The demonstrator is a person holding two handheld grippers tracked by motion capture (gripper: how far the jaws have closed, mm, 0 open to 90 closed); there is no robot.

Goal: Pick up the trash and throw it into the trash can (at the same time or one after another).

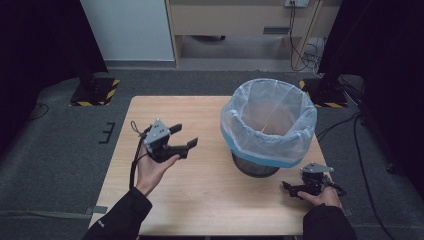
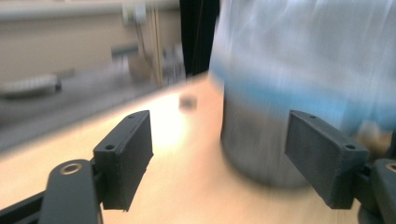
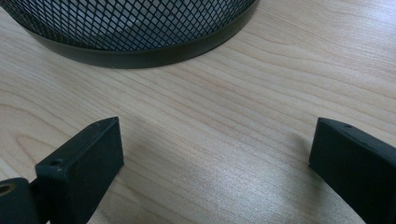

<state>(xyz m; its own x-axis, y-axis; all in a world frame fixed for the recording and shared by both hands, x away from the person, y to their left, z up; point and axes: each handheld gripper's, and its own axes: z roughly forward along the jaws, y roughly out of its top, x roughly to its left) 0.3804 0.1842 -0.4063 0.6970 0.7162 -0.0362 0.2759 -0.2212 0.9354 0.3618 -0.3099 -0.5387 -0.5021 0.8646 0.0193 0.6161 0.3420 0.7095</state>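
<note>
A black mesh bin (image 1: pixel 257 167) lined with a white and blue bag (image 1: pixel 270 125) stands on the right half of the wooden table (image 1: pixel 200 195). My left gripper (image 1: pixel 184 136) is held above the table to the left of the bin, pointing toward it, open with nothing between its jaws. In the left gripper view the gripper (image 2: pixel 219 140) is open and the bin (image 2: pixel 299 70) appears blurred ahead. My right gripper (image 1: pixel 287 190) rests low near the table's front right, just in front of the bin, open and empty. The right gripper view shows the gripper (image 3: pixel 215 140) open over bare wood, with the bin's mesh base (image 3: pixel 130 28) beyond.
Grey carpet surrounds the table. Two stand bases with yellow and black stripes (image 1: pixel 95 92) (image 1: pixel 320 92) sit beyond the far corners, with cables (image 1: pixel 360 150) trailing on the right. A pale cabinet (image 1: pixel 240 20) stands at the back.
</note>
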